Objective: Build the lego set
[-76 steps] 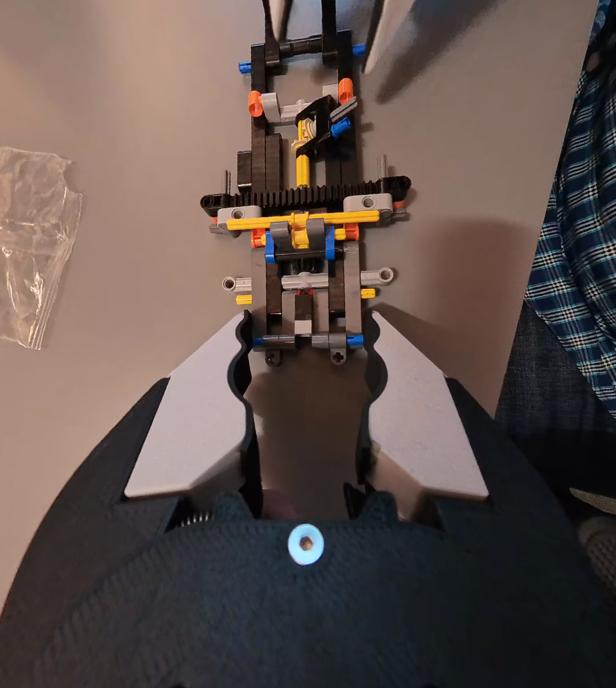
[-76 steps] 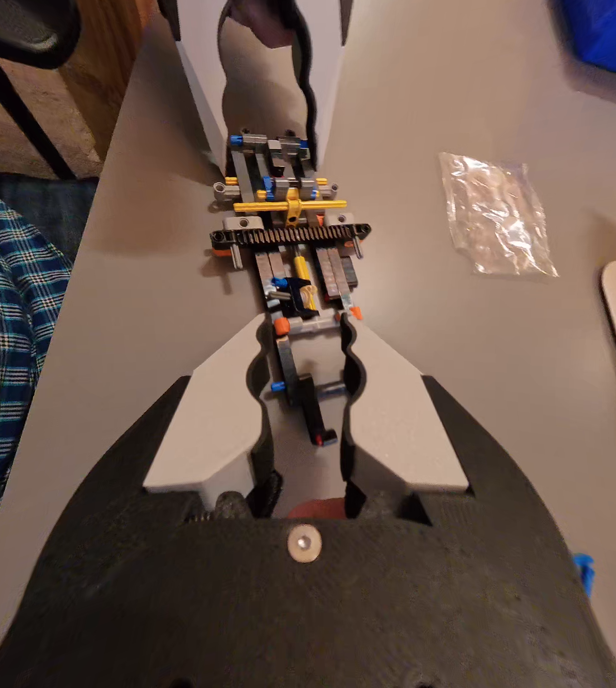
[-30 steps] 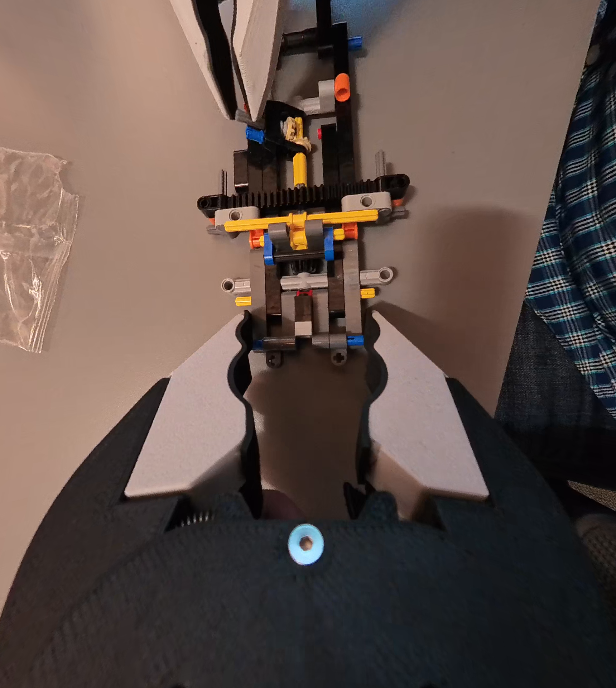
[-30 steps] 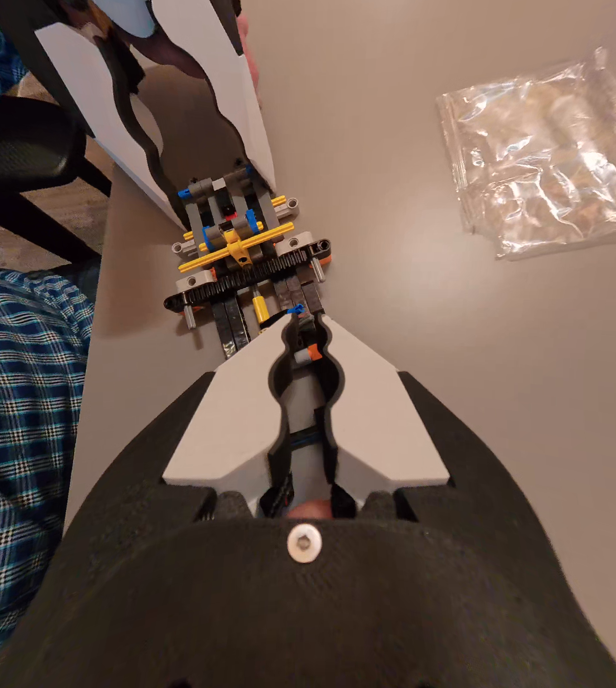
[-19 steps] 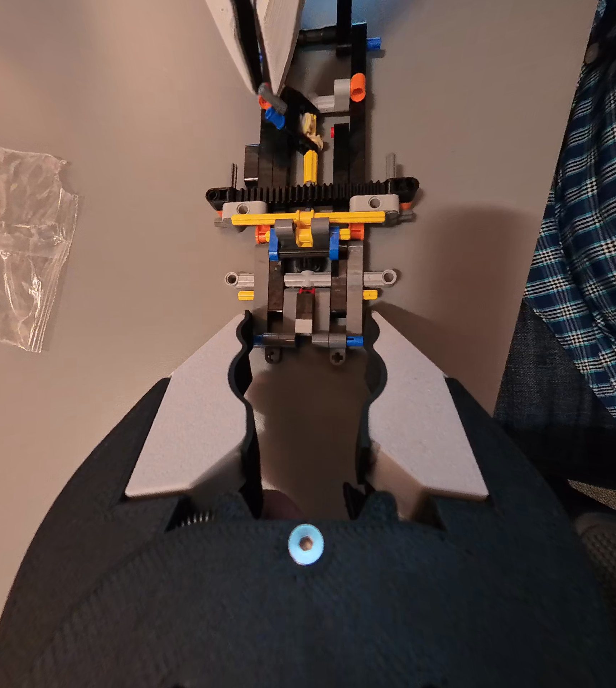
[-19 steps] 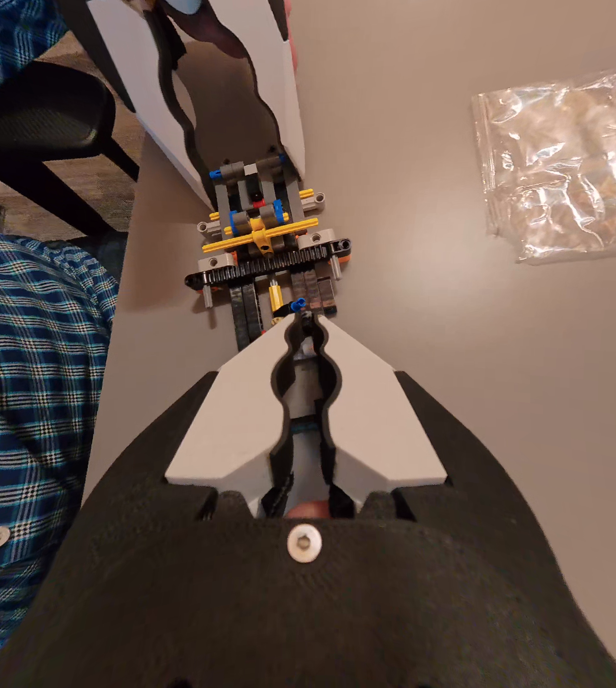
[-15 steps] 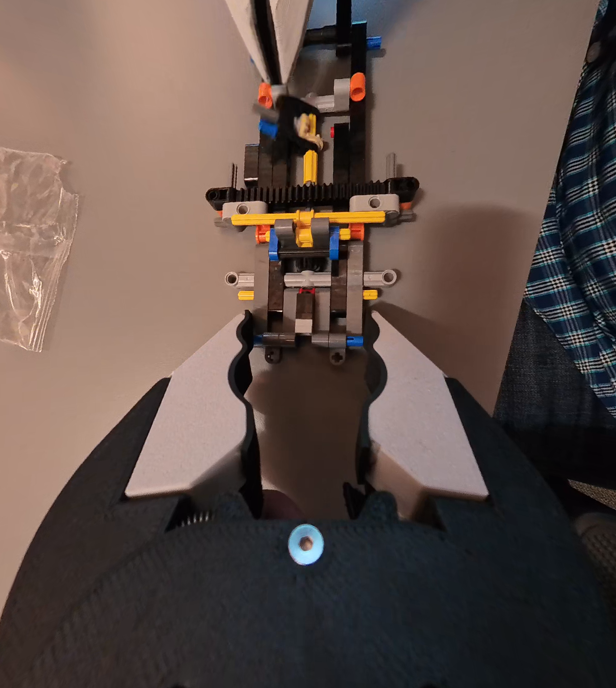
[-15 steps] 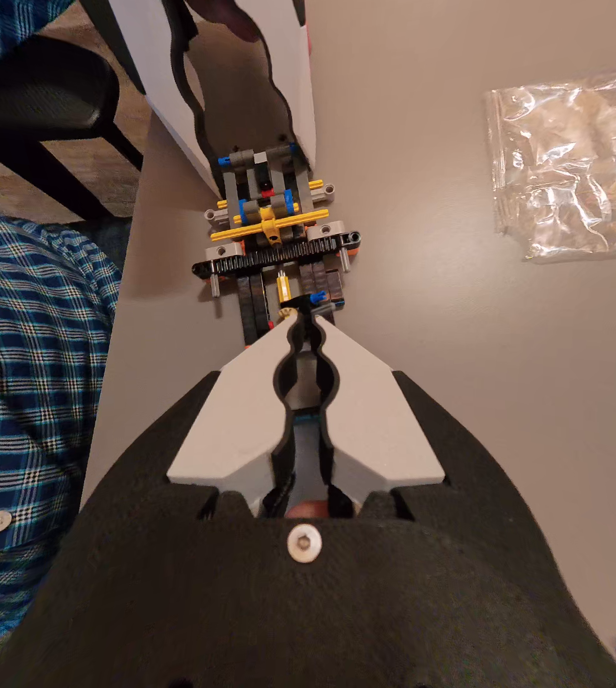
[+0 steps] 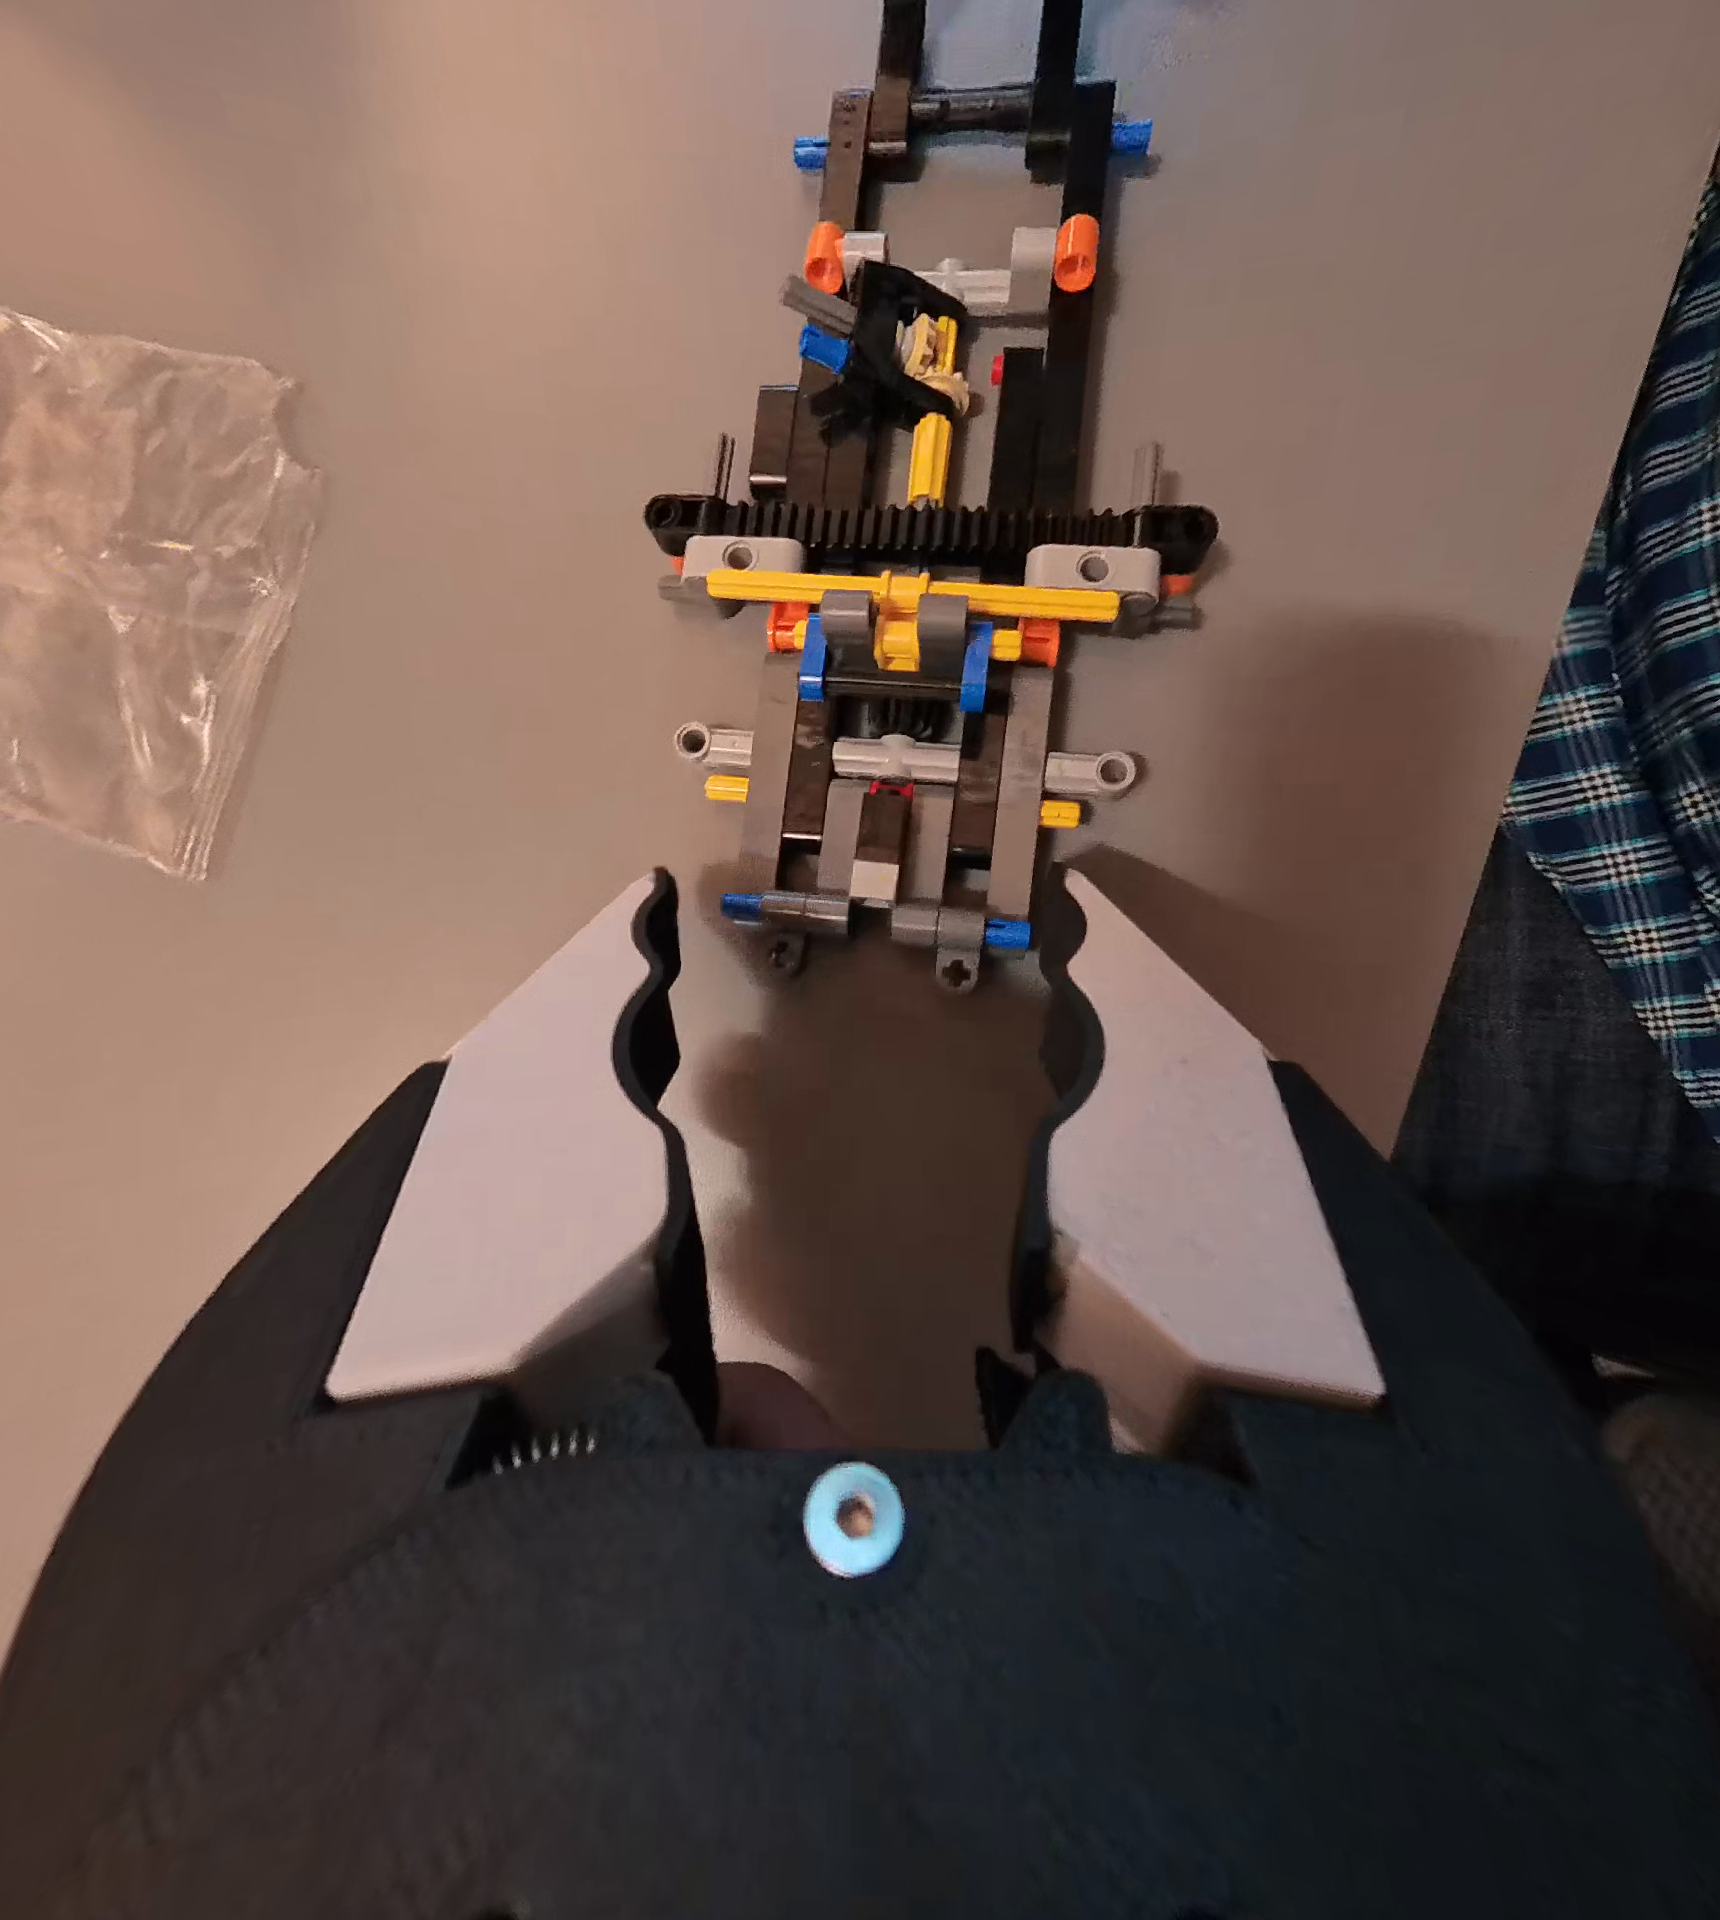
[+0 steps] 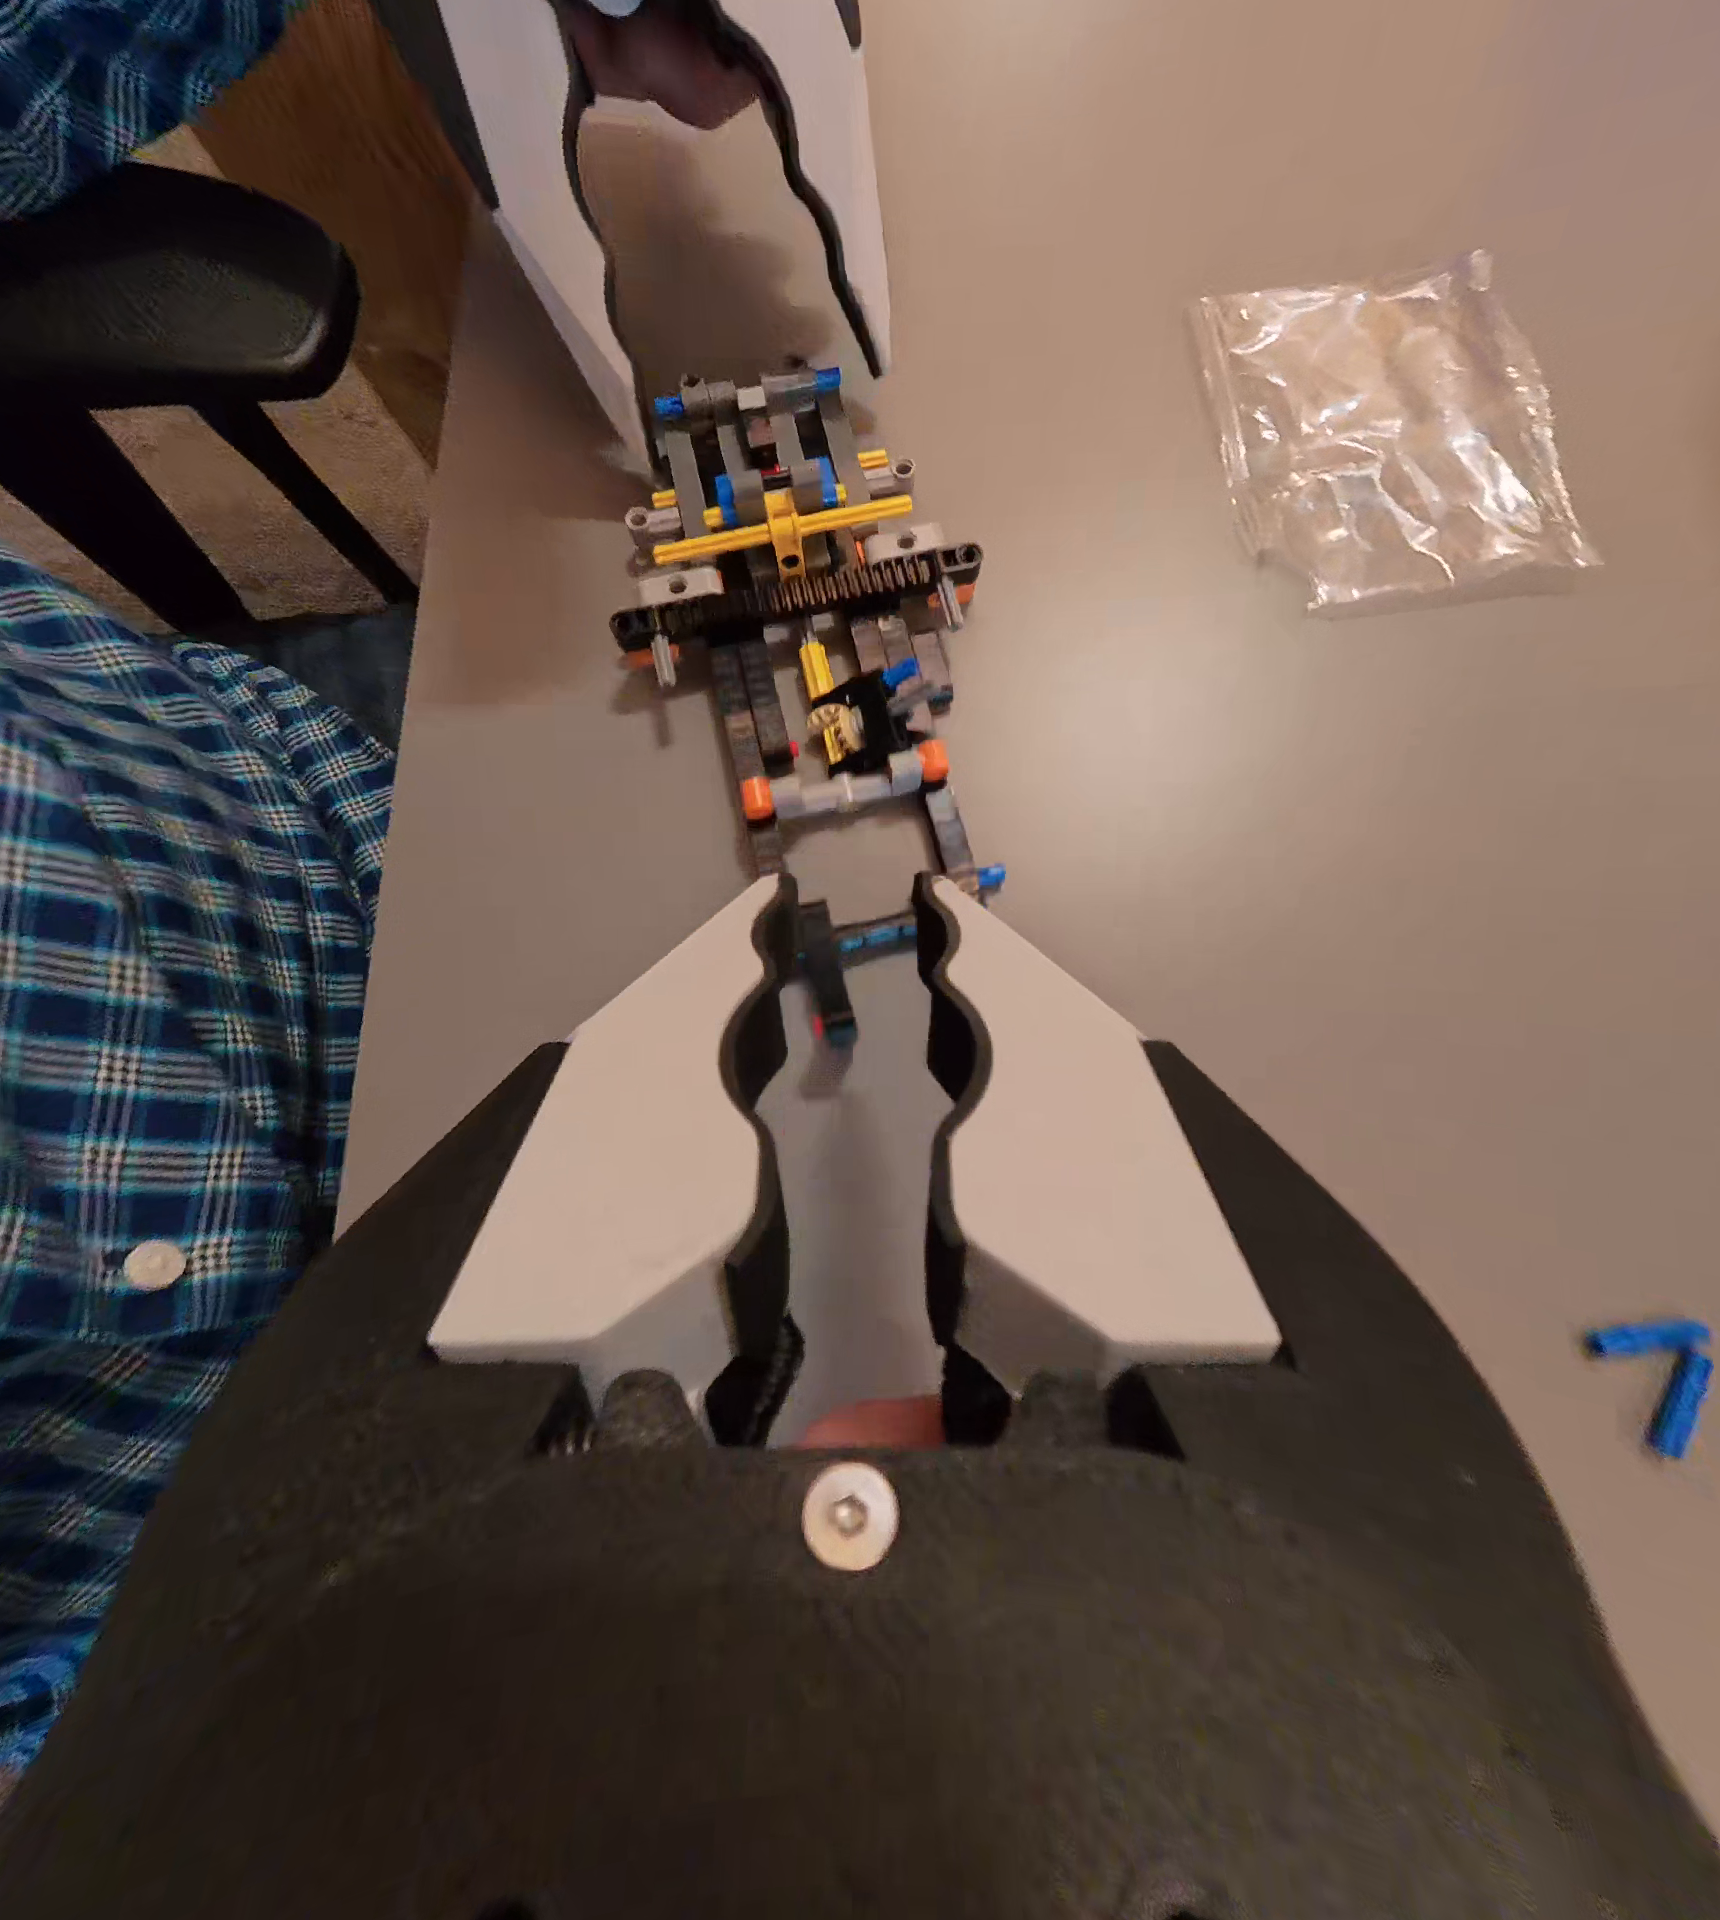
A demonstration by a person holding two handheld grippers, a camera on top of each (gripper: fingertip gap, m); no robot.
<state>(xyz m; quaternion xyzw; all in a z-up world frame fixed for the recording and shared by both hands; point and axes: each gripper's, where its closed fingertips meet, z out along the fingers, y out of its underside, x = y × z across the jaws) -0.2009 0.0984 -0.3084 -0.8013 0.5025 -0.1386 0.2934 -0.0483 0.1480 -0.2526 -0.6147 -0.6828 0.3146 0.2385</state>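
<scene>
Right gripper [image 10: 848, 891] backed off lego frame [image 10: 804, 623], jaws parted, table edge [image 10: 399, 748] left

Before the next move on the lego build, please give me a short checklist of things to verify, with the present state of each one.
1. Left gripper steadies the near end of the lego chassis: ok, fingers open on both sides; contact cannot tell.
2. Right gripper is free: ok, open and holding nothing.
3. Black piece with the tan gear is fully seated: cannot tell; it sits tilted.
4. Chassis lies flat on the table: ok.
5. Spare blue pins within reach: ok, loose on the table.
</scene>
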